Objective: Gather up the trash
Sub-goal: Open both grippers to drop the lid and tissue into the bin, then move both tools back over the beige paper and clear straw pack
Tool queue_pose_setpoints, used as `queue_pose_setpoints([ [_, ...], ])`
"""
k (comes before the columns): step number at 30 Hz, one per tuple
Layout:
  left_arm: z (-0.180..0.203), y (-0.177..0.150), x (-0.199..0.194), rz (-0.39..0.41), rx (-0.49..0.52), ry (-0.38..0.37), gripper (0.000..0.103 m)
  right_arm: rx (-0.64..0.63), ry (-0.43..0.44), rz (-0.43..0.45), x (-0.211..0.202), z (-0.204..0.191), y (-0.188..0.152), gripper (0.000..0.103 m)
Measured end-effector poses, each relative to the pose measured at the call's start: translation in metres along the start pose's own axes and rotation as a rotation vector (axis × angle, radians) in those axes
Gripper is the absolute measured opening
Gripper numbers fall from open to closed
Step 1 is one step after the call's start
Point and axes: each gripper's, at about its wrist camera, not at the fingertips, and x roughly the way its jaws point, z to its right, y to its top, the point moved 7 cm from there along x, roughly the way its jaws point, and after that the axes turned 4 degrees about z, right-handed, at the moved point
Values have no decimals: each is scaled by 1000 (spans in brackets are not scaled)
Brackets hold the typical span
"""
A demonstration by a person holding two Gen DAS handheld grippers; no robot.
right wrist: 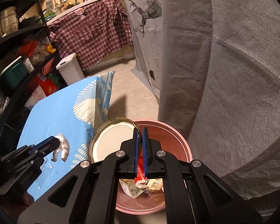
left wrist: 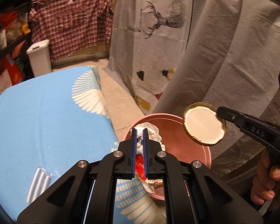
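Person's hand (left wrist: 268,184) only in left view

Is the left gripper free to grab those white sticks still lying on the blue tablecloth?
Probably not yet: the left gripper is shut on a crumpled tissue near the pink bin. Nothing covers the white sticks.

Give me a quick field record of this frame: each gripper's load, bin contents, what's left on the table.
left gripper: shut on crumpled white tissue
right gripper: shut on rim of gold jar lid
bin: pink basin on the floor beside the table, holding wrappers and packets
table: blue patterned cloth
left on table: white straws in clear wrap
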Motion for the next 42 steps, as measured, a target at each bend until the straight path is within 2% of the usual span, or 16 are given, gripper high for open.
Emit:
queue_pose_setpoints([
  [11, 15, -3, 17, -26, 18, -16, 6, 7, -22, -5, 1, 7, 0, 5],
  [15, 26, -6, 26, -58, 33, -55, 7, 9, -27, -27, 5, 8, -2, 8],
  [16, 28, -7, 28, -69, 35, -64, 10, 8, -33, -40, 8, 9, -4, 9],
  [17, 30, -9, 30, -77, 37, -69, 21, 12, -38, -48, 9, 8, -5, 12],
  [19, 30, -10, 29, -72, 43, -64, 32, 28, -42, -56, 11, 13, -6, 22],
  [25, 18, -13, 24, -69, 34, -48, 32, 27, -40, -38, 9, 14, -5, 24],
  [32, 0, -14, 1, -41, 36, -23, 31, 5, -9, -2, -1, 4, -3, 24],
  [42, -51, -20, -61, 23, 1, 59, 30, -59, 67, 48, -23, -39, -3, 24],
])
